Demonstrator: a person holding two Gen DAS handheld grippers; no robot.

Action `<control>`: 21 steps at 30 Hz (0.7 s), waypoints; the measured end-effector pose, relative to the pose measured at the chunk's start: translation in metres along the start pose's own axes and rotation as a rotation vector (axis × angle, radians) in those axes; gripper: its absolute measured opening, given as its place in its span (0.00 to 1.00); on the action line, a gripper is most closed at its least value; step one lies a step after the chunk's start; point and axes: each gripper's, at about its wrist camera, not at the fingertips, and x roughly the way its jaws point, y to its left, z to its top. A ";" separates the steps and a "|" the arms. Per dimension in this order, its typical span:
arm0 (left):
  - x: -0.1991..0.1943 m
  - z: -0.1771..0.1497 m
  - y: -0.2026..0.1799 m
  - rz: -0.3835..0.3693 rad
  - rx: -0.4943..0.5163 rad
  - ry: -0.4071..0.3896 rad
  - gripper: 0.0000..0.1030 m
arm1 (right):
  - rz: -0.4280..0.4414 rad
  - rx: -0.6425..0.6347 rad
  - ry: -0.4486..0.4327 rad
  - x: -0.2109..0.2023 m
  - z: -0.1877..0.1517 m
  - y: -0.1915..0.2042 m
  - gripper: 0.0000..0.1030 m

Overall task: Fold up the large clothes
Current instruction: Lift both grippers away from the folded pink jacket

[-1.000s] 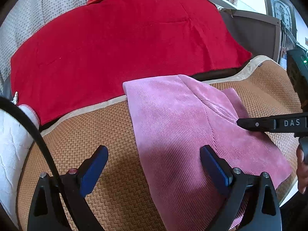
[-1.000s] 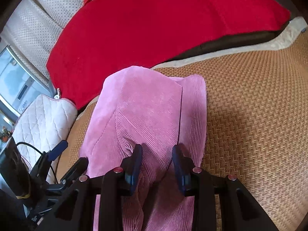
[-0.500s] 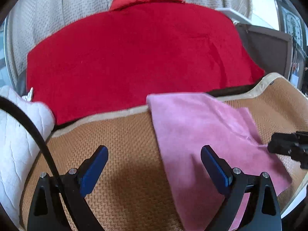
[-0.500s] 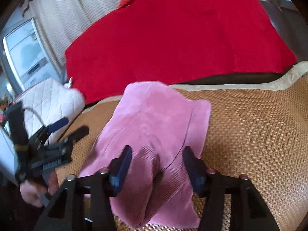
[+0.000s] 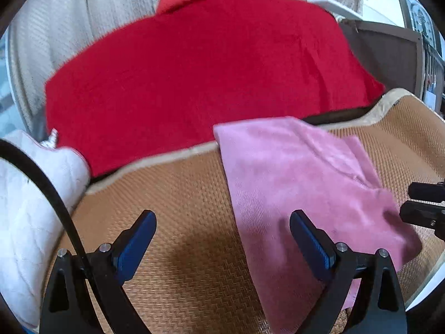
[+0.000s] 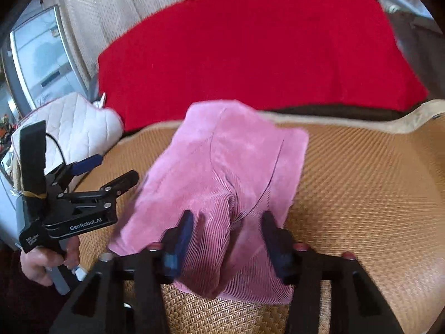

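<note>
A pink corduroy garment (image 5: 300,178) lies folded into a long rectangle on the woven tan mat (image 5: 172,200); it also shows in the right wrist view (image 6: 222,172). My left gripper (image 5: 222,239) is open and empty above the mat, with its right finger over the garment's left edge. It also shows in the right wrist view (image 6: 111,172), left of the garment. My right gripper (image 6: 226,233) is open over the garment's near end and holds nothing. Its fingers (image 5: 422,192) show at the right edge of the left wrist view.
A large red cloth (image 5: 205,72) drapes over the seat back behind the mat. A white quilted cushion (image 5: 25,200) lies at the left, also in the right wrist view (image 6: 72,128). A beige curtain (image 5: 83,22) hangs behind. A dark wooden rail (image 5: 389,53) stands at the far right.
My right gripper has opened wider and let go of the pink garment. Both grippers have pulled back from it, and the garment now lies flatter on the mat.
</note>
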 end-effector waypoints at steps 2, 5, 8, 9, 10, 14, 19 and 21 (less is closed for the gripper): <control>-0.020 0.003 -0.003 0.023 -0.003 -0.039 0.94 | -0.005 0.006 -0.019 -0.015 -0.003 0.003 0.56; -0.043 0.002 -0.009 0.020 -0.002 -0.065 0.94 | -0.008 0.020 -0.044 -0.031 -0.003 0.007 0.56; -0.063 0.001 -0.014 0.024 0.003 -0.085 0.94 | -0.012 0.026 -0.065 -0.047 -0.003 0.009 0.56; -0.067 0.002 -0.012 0.023 0.000 -0.089 0.94 | -0.017 0.027 -0.070 -0.050 -0.003 0.011 0.56; -0.072 0.005 -0.013 0.023 -0.001 -0.093 0.94 | -0.015 0.031 -0.076 -0.055 -0.004 0.011 0.56; -0.094 0.007 -0.022 0.034 0.006 -0.122 0.94 | -0.017 0.043 -0.102 -0.073 -0.004 0.011 0.56; -0.121 0.010 -0.024 0.036 -0.003 -0.150 0.94 | -0.024 0.040 -0.140 -0.098 -0.001 0.016 0.56; -0.131 0.011 -0.025 0.039 -0.006 -0.162 0.94 | -0.027 0.035 -0.157 -0.110 0.000 0.018 0.56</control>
